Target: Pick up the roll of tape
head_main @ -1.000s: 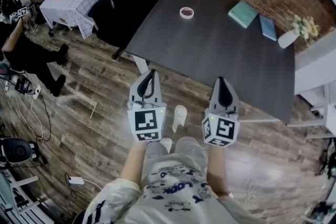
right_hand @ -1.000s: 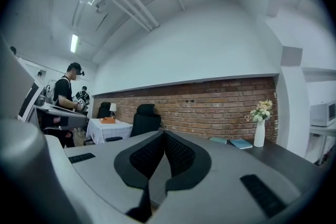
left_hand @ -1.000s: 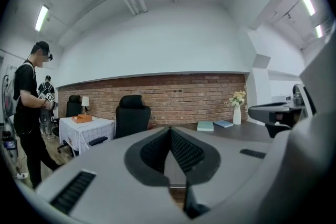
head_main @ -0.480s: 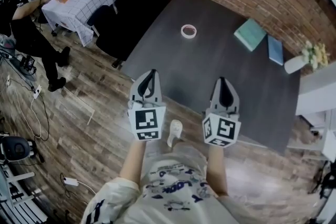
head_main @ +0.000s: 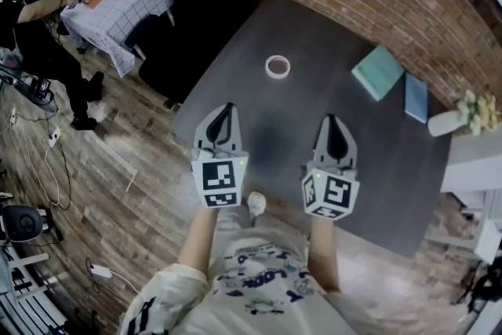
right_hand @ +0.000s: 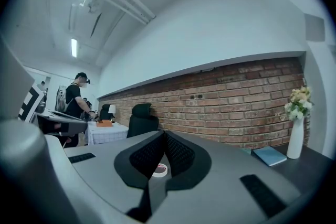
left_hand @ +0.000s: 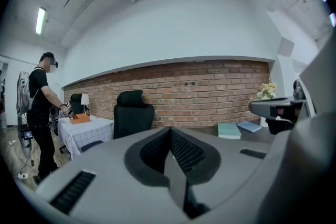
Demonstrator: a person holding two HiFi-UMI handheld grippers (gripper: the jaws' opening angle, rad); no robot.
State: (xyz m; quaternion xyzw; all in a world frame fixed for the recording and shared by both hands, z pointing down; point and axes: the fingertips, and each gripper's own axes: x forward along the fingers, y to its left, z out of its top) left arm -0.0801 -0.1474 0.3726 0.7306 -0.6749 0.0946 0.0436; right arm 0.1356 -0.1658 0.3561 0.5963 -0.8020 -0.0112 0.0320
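In the head view, the tape [head_main: 278, 67] is a small pale ring lying flat on the dark counter [head_main: 369, 145], with the grey surface showing through its hole. It sits well ahead of both your tools, toward the far side and left of a teal book [head_main: 378, 72]. Your left hand-held gripper [head_main: 227, 107] and right hand-held gripper [head_main: 329, 120] hang at the counter's near edge. Each tapers to a closed point.

In the left gripper view, your jaws are pressed together on nothing. Beyond them stand a chair [left_hand: 133, 113] and a brick wall [left_hand: 210, 92].

In the right gripper view, your jaws also meet empty. The tape [right_hand: 159, 169] peeks through the gap under the tips. It is white outside with a reddish inner rim, and it lies flat on the counter well apart from the jaws.
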